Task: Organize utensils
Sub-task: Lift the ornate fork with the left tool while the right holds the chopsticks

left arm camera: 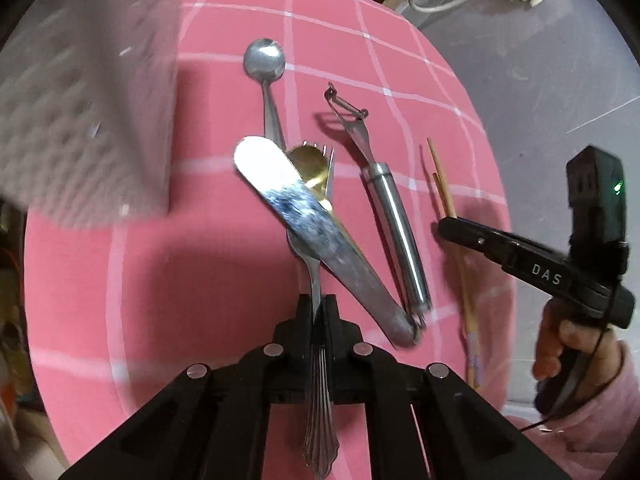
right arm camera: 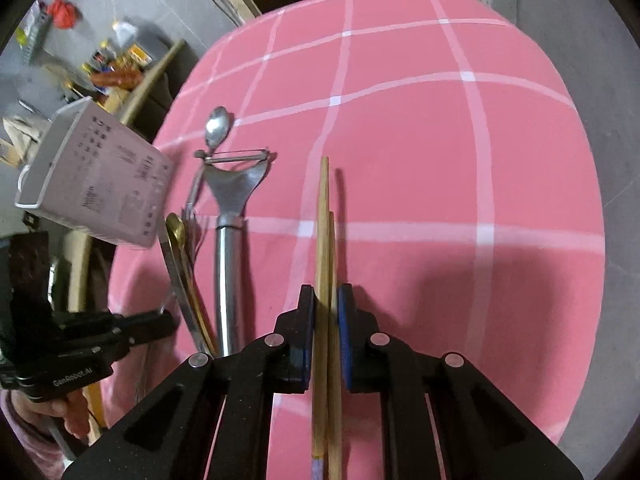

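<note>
My left gripper [left arm camera: 318, 304] is shut on the handle of a silver fork [left arm camera: 316, 276], whose tines point away over the pink checked cloth [left arm camera: 224, 280]. A table knife [left arm camera: 316, 232] lies slanted across the fork and a gold spoon [left arm camera: 310, 164]. Beyond them lies a silver spoon [left arm camera: 264, 60], and a steel peeler [left arm camera: 394, 224] lies to the right. In the right wrist view my right gripper [right arm camera: 327, 296] is shut on a pair of wooden chopsticks [right arm camera: 323, 220], tips pointing away. The peeler [right arm camera: 229, 248] lies just left of them.
A pale perforated utensil holder [left arm camera: 80, 120] stands at the table's left side, also visible as the holder [right arm camera: 100, 180]. The round table's edge [right arm camera: 580, 160] curves close on the right. Grey floor and clutter [right arm camera: 112, 64] lie beyond. A hand in a pink sleeve [left arm camera: 580, 360] holds the right tool.
</note>
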`<state>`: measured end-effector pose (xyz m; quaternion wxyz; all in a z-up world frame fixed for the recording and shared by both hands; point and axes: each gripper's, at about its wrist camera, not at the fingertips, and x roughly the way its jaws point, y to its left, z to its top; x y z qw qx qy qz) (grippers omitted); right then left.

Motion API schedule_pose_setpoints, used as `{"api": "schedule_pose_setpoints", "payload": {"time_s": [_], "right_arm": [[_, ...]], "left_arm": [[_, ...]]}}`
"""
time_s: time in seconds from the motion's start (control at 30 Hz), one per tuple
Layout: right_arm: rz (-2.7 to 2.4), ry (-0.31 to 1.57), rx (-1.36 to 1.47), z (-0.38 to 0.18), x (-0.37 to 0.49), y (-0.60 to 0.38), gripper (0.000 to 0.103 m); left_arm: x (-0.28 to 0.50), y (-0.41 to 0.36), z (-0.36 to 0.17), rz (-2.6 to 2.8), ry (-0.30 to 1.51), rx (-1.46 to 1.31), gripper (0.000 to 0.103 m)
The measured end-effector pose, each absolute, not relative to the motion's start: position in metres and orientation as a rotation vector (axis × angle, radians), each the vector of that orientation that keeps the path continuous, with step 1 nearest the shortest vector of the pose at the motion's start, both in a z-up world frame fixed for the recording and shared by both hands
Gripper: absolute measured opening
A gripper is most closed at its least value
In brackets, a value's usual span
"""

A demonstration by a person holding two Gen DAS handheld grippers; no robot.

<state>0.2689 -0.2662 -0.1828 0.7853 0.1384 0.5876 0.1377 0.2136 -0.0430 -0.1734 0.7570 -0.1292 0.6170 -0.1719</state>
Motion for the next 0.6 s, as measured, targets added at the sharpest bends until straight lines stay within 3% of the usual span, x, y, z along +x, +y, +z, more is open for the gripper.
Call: {"api": "schedule_pose_setpoints", "payload": {"time_s": [0.6], "right_arm": [[0.328, 1.093, 0.326, -0.145, 0.248, -0.282, 0.01]], "left_arm": [[0.17, -0.017, -0.129, -0.377, 1.249, -0.237, 0.005]]}}
